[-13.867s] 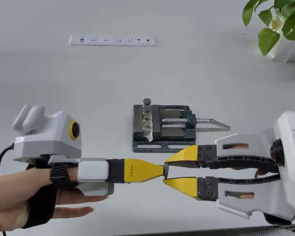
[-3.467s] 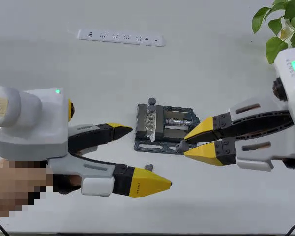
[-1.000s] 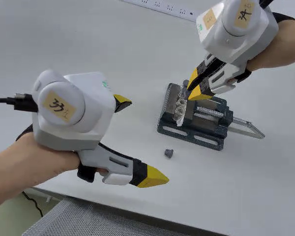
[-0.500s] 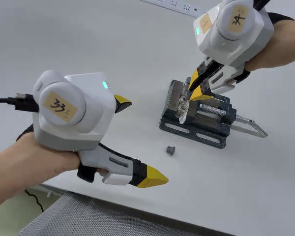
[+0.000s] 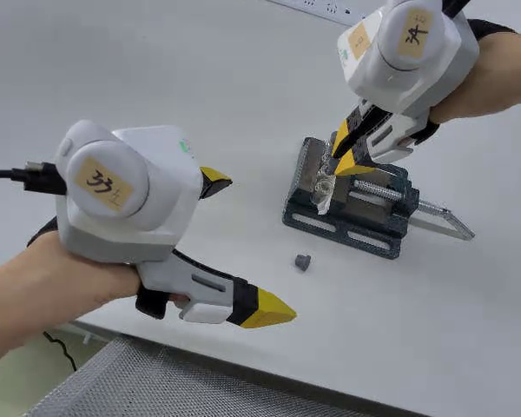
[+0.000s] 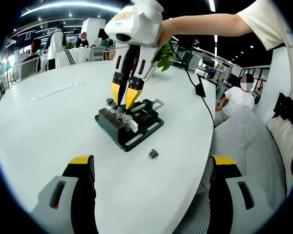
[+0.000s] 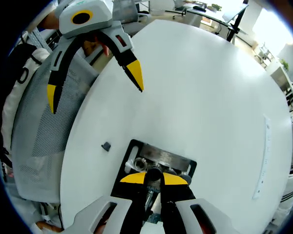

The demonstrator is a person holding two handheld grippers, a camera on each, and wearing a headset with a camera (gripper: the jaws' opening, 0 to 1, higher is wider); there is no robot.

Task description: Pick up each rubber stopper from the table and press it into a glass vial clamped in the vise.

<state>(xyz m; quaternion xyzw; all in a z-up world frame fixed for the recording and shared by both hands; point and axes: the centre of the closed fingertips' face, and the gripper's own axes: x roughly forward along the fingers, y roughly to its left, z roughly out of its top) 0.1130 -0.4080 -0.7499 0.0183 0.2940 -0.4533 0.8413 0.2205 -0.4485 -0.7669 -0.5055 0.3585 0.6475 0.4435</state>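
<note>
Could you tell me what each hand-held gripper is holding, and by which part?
The right hand-held gripper pinches a dark rubber stopper by its sides above the vise; the left hand-held gripper is open, holding nothing.

Matt table, smooth plastic, dark metal

Smooth matt white table; dark painted metal vise, centre right, with bare steel screw; clear glossy glass vials; dull dark-grey rubber stopper at centre; left hand-held gripper and right hand-held gripper in smooth white plastic, matt yellow tips.

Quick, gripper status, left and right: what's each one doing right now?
Left gripper: open, holding nothing.
Right gripper: shut on a stopper, above the vial in the vise.
</note>
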